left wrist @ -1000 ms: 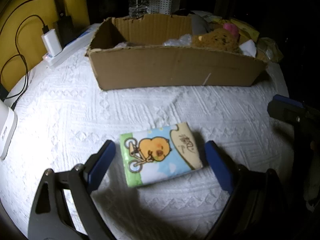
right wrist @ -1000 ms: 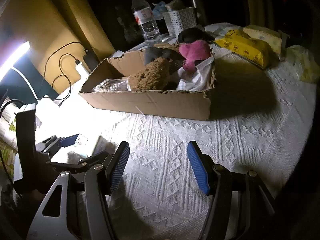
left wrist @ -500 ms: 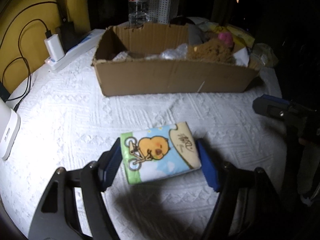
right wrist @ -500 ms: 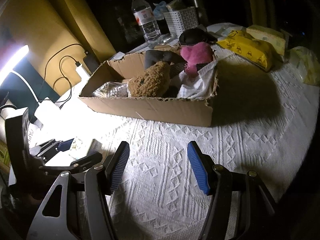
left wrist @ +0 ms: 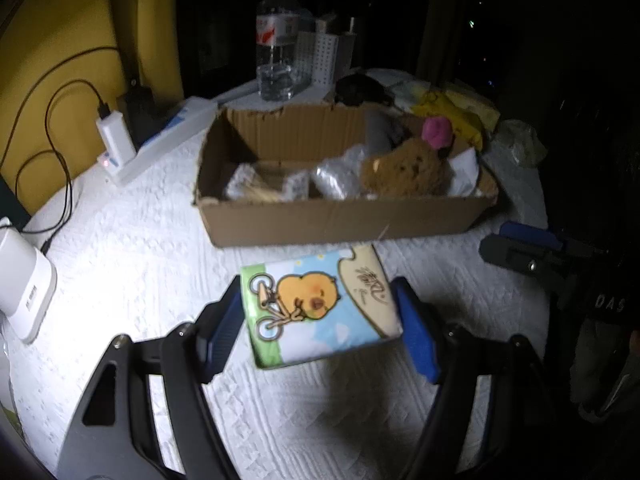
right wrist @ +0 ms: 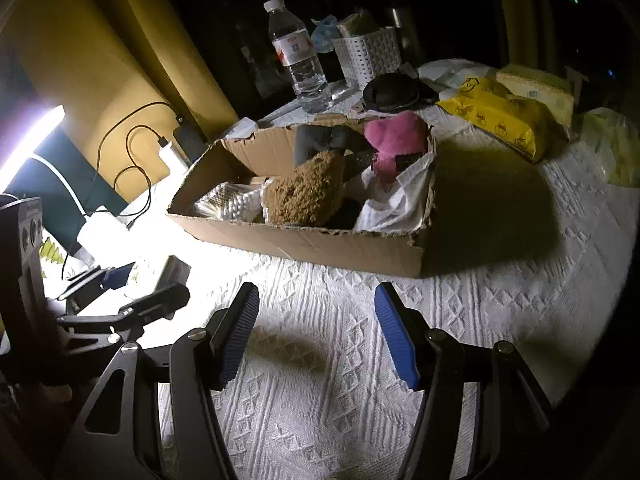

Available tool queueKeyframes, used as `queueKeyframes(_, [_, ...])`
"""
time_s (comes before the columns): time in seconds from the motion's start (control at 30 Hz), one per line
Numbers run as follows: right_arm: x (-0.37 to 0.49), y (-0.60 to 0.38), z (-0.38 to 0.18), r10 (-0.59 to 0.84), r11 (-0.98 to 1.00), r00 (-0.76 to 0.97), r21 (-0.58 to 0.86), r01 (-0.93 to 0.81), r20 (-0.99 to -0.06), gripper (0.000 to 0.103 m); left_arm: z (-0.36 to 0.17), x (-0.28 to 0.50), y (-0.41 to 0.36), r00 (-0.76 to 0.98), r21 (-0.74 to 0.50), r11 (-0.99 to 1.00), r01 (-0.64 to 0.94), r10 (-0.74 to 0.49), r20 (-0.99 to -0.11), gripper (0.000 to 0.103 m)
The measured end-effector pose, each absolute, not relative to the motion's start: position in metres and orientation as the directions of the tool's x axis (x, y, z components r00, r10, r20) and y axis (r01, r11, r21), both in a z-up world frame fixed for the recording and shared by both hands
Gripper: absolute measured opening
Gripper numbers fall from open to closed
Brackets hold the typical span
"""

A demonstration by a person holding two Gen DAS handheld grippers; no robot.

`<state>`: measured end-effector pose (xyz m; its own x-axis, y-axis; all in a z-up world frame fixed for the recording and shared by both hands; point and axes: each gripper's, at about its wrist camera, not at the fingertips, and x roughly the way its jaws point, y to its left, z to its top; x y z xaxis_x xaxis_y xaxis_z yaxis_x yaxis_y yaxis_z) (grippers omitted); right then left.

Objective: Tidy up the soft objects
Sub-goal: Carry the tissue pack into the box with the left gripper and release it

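Step judged: carry to cardboard box (left wrist: 344,220). Left gripper (left wrist: 320,312) clamped on tissue pack (left wrist: 320,308), just before box's near wall. Right gripper (right wrist: 316,332) wide, holding nothing. Next: clear wall, release inside beside brown plush (left wrist: 404,168).

Dim home room: quilted white bedspread (right wrist: 500,320), yellow curtain (right wrist: 120,60), power strip (left wrist: 160,144)

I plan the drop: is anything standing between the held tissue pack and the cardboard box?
Only the box's near wall. The left tool grips the tissue pack just before it; the cardboard box has space at its left end.
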<state>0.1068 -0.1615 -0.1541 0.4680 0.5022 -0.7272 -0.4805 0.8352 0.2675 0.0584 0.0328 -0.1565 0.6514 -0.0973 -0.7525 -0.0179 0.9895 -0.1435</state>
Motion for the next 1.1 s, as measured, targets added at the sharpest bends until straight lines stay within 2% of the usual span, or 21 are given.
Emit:
queueKeyframes(0.43, [0.121, -0.16, -0.139, 0.469, 0.848, 0.51, 0.207, -0.487, -0.721, 0.064, -0.135, 0.079, 0.03, 0.682, -0.111, 0.994, 0.008, -0.087, -0.726, 0.072])
queueKeyframes(1.1, [0.156, -0.153, -0.128, 0.433, 0.854, 0.54, 0.138, -0.502, -0.722, 0.064, -0.131, 0.138, 0.035, 0.698, -0.095, 0.995, 0.02, -0.082, -0.712, 0.072])
